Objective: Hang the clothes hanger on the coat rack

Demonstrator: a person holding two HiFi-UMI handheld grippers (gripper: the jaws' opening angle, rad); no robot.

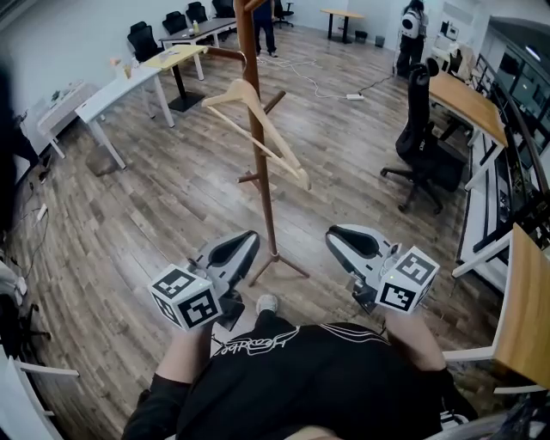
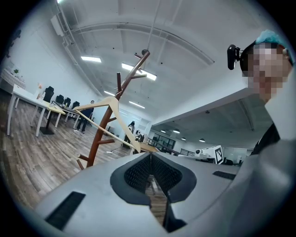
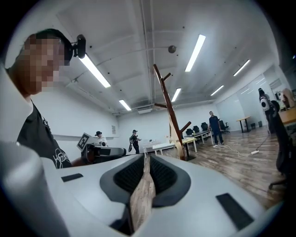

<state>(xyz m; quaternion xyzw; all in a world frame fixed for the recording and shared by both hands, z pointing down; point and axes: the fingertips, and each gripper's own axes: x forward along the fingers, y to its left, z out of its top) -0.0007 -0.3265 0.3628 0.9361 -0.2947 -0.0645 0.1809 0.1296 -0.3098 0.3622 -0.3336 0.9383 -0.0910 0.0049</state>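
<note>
Plank-floored office, pale wooden hanger [image 1: 225, 93] askew on dark brown coat rack [image 1: 267, 210].

head view: steeply down | left gripper view, right gripper view: low, level | shared: coat rack [image 1: 266, 215]

Setting: open-plan office.

Evidence:
- Long white rectangular benches [image 1: 116, 93] along the left wall.
- Black swivel chairs on castors [image 1: 421, 142].
- A wood-topped bench [image 1: 468, 103] at right, dark monitors [image 1: 518, 82] beyond it.
- Grey-brown wood-plank floor [image 1: 155, 215], with a white power strip [image 1: 354, 96] and its cable lying on it.
- Long ceiling strip lights [image 3: 194, 53].
- Brown wooden coat rack [image 1: 265, 215] standing mid-floor.
- People [image 1: 264, 21] standing at the far end.
</note>
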